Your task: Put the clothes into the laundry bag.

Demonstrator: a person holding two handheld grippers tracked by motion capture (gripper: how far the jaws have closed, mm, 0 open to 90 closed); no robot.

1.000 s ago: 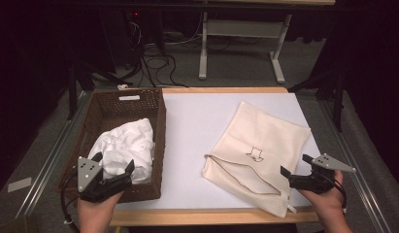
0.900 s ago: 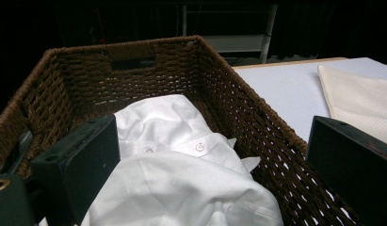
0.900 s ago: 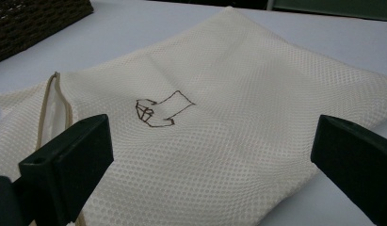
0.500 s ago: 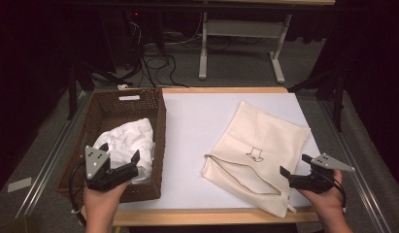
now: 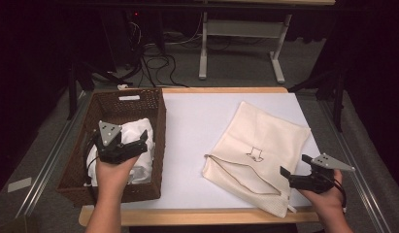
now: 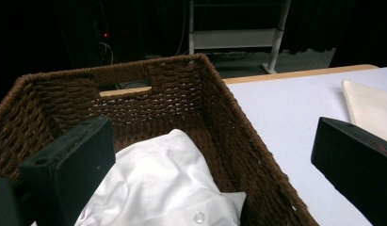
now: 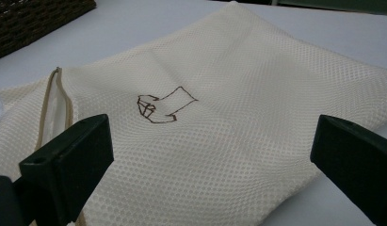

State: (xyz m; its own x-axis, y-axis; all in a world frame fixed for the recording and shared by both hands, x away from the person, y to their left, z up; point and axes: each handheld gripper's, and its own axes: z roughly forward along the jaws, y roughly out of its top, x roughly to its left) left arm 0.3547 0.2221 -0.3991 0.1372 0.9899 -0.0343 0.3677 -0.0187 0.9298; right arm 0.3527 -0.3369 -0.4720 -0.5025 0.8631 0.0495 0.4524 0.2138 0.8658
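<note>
White shirt [image 5: 139, 141] lies crumpled in the brown wicker basket [image 5: 153, 104] at left of the high view, where we hold the left gripper [image 5: 131, 145] over it, jaws spread wide, forearm rising from the bottom edge. At lower right, our right gripper [image 5: 296, 174], jaws apart, rests at the near corner of the cream mesh bag [image 5: 265, 141].
</note>
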